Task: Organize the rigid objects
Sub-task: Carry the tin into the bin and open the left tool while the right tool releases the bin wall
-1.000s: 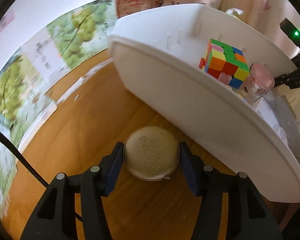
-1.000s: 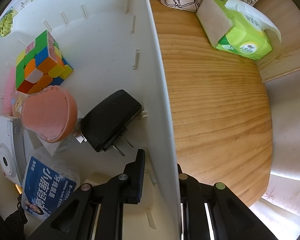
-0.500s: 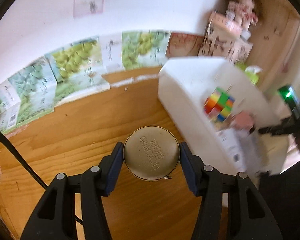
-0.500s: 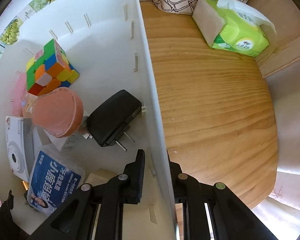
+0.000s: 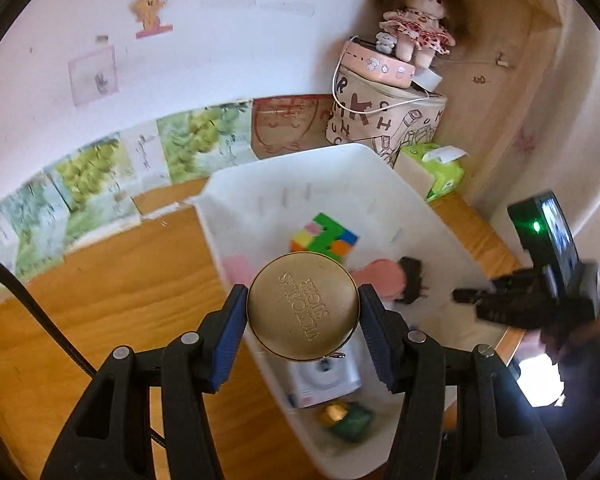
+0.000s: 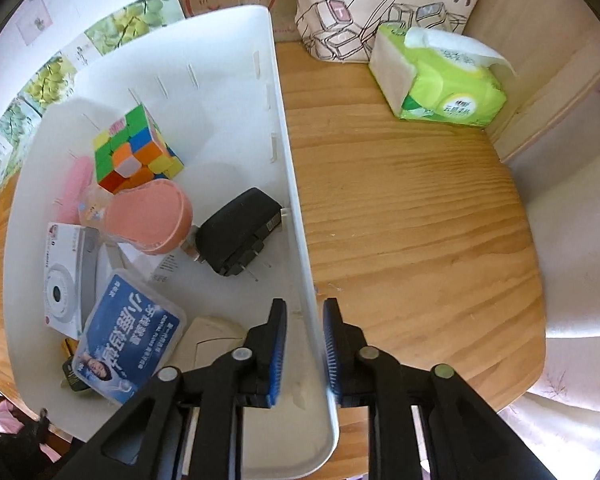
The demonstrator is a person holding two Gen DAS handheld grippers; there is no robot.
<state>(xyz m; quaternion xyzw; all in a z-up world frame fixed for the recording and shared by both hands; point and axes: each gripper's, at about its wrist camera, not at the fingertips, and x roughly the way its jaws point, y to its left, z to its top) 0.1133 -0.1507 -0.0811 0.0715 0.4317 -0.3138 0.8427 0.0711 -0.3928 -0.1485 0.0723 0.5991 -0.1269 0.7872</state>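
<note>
My left gripper [image 5: 302,320] is shut on a round gold tin [image 5: 303,306] with embossed lettering, held in the air above the near-left wall of the white bin [image 5: 284,200]. In the right wrist view my right gripper [image 6: 304,344] straddles the bin's right wall [image 6: 296,208]. Its jaws are opening and the blue pads stand a little off the wall on both sides. Inside the bin lie a colourful puzzle cube [image 6: 132,148], a black charger [image 6: 240,236], a pink-lidded jar [image 6: 152,216], a white camera [image 6: 60,280] and a blue box [image 6: 128,332].
The bin stands on a wooden table [image 6: 400,220]. A green tissue pack [image 6: 444,84] and a patterned bag [image 6: 380,4] sit behind it by the wall, with a doll [image 5: 416,24] on top of the bag. The table's rounded edge runs at the right.
My left gripper has risen with the tin and swung from the table beside the bin to above its wall. My right gripper's pads have parted from the bin wall.
</note>
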